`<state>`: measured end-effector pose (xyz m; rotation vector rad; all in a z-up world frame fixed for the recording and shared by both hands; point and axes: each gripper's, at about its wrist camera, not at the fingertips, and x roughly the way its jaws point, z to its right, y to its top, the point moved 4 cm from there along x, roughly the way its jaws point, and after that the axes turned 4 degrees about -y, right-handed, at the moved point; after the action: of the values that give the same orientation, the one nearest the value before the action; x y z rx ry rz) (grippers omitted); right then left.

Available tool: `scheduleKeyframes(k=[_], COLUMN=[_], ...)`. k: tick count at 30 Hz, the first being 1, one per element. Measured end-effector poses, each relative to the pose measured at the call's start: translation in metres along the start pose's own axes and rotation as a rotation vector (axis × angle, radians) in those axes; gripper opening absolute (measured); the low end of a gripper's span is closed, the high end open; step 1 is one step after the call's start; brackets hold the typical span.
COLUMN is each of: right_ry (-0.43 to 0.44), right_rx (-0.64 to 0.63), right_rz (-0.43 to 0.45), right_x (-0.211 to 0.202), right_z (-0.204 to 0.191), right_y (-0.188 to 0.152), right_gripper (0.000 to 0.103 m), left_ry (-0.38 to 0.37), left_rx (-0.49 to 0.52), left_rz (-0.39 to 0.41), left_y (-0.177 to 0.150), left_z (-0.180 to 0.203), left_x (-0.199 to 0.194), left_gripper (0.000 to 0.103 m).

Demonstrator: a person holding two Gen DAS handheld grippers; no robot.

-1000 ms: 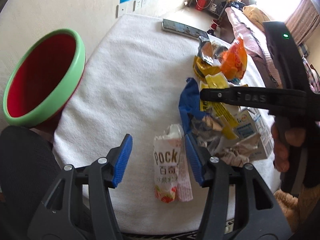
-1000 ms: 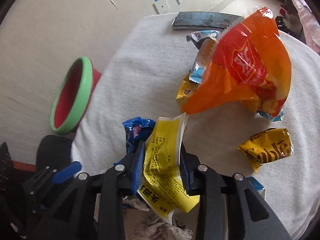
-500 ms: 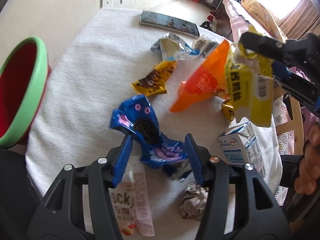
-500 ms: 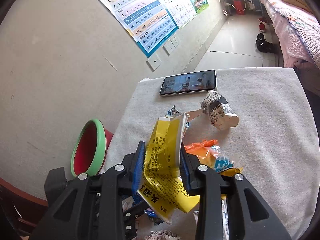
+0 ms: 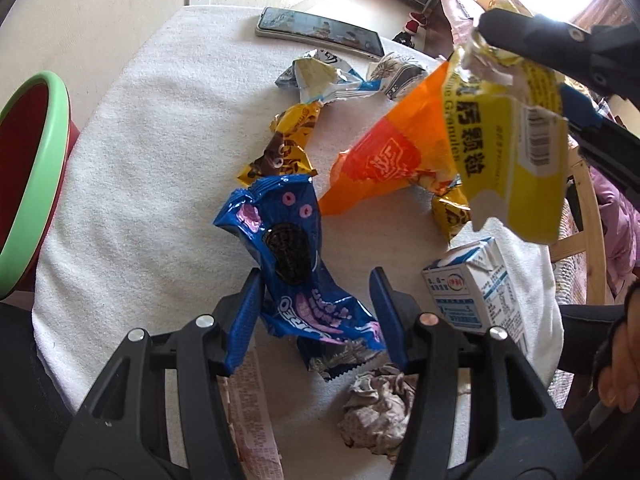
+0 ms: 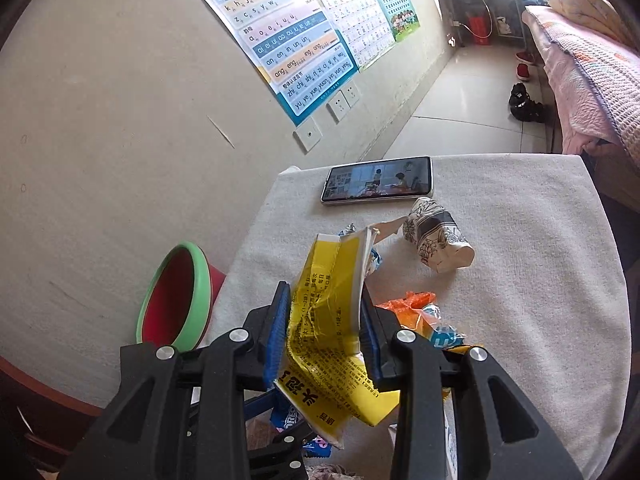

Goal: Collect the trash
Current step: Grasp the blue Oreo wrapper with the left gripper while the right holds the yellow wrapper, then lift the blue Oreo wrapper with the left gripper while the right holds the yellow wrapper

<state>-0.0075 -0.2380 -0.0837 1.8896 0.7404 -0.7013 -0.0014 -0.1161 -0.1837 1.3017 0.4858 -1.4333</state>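
Note:
My right gripper is shut on a crumpled yellow packet and holds it above the white-clothed table; the packet also shows in the left wrist view. My left gripper is open, its blue pads either side of a blue Oreo wrapper lying on the table. The red bin with a green rim stands off the table's left edge, and it also shows in the right wrist view.
On the cloth lie an orange bag, small yellow wrappers, a white-blue wrapper, a milk carton, crumpled paper, a Pocky wrapper, a crushed paper cup and a phone.
My right gripper has risen with the yellow packet, away from the pile. My left gripper has moved forward from the Pocky wrapper so that its open fingers flank the Oreo wrapper.

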Motion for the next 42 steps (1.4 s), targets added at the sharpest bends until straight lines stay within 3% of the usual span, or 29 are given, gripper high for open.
scheduleKeyframes(k=[5,13,18,20,22,25,30,32,35,36,42], right_ry=[-0.004,0.005,0.009,0.005,0.001,0.001,0.002,0.001,-0.001,-0.001,0.004], right_rx=[-0.012,-0.031,-0.044,-0.041,-0.037,-0.036,-0.038,-0.036,-0.03,-0.029,-0.037], right_rz=[0.003,0.02,0.038,0.038,0.034,0.028,0.028,0.029,0.03,0.031,0.033], right_x=[-0.001,-0.002,-0.005,-0.005,-0.005,-0.003,-0.003,-0.003,-0.002,-0.003,-0.003], right_z=[-0.004,-0.012,-0.017,-0.016,-0.015,-0.015,-0.016,-0.016,-0.015,-0.015,-0.018], right_y=[0.0,0.001,0.003,0.003,0.003,0.003,0.003,0.004,0.005,0.004,0.005], right_gripper=[0.032,0.032,0.032,0.032,0.032,0.032,0.032,0.032,0.033,0.033,0.033], left_ry=[-0.01,-0.042,-0.048,-0.051,-0.053,-0.041,0.013,0.044,0.061,0.056,0.04], left_rx=[-0.013,-0.032,-0.038,-0.033,-0.028,-0.022,0.018,0.056,0.085,0.088,0.081], left_rz=[0.001,0.038,0.051,0.052,0.062,0.056,-0.007,-0.019,-0.027,-0.024,0.073], left_y=[-0.003,-0.005,-0.003,-0.002,-0.001,0.0,-0.003,-0.006,-0.01,-0.01,0.003], left_z=[-0.002,-0.018,-0.017,-0.014,-0.011,-0.006,0.004,0.009,0.012,0.012,0.007], left_x=[0.004,-0.007,-0.014,-0.016,-0.017,-0.013,0.011,0.017,0.022,0.021,-0.011], left_gripper=[0.049,0.017,0.017,0.025,0.05,0.061,0.062,0.059,0.041,0.028,0.025])
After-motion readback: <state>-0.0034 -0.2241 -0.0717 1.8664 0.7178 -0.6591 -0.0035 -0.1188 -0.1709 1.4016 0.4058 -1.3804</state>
